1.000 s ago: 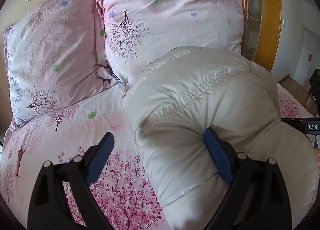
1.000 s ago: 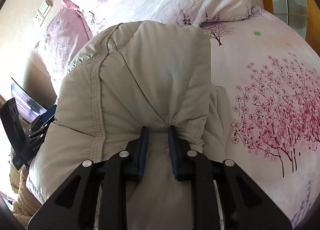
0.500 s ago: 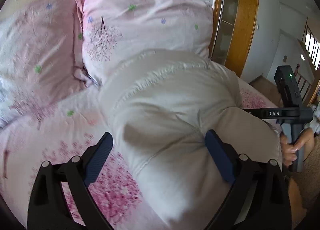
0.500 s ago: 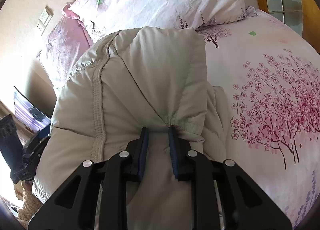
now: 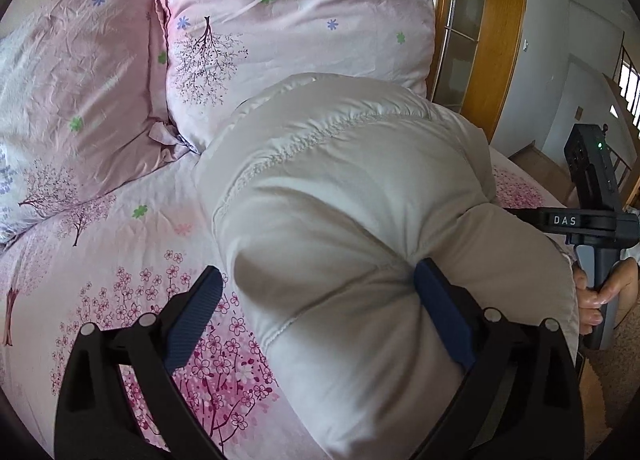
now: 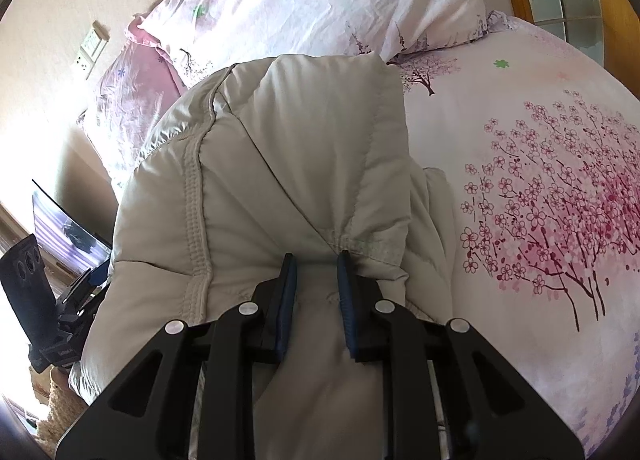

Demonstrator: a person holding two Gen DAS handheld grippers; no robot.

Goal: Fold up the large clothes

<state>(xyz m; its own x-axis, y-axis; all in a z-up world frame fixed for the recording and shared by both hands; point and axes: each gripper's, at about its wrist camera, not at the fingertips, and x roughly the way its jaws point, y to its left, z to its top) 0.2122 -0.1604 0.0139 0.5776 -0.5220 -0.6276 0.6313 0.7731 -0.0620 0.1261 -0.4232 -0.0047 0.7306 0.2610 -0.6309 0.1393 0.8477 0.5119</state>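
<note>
Puffy beige jacket (image 5: pixel 360 228) lies bunched on the floral bedsheet (image 5: pixel 120 252), just in front of the pink pillows (image 5: pixel 280 40). Left gripper (image 5: pixel 316 300): fingers wide apart, straddling a bulge of the jacket, right pad (image 5: pixel 440 316) pressed into the fabric, left pad over the sheet. Right gripper (image 6: pixel 316 292): fingers nearly together, pinching a jacket fold at the near edge.
</note>
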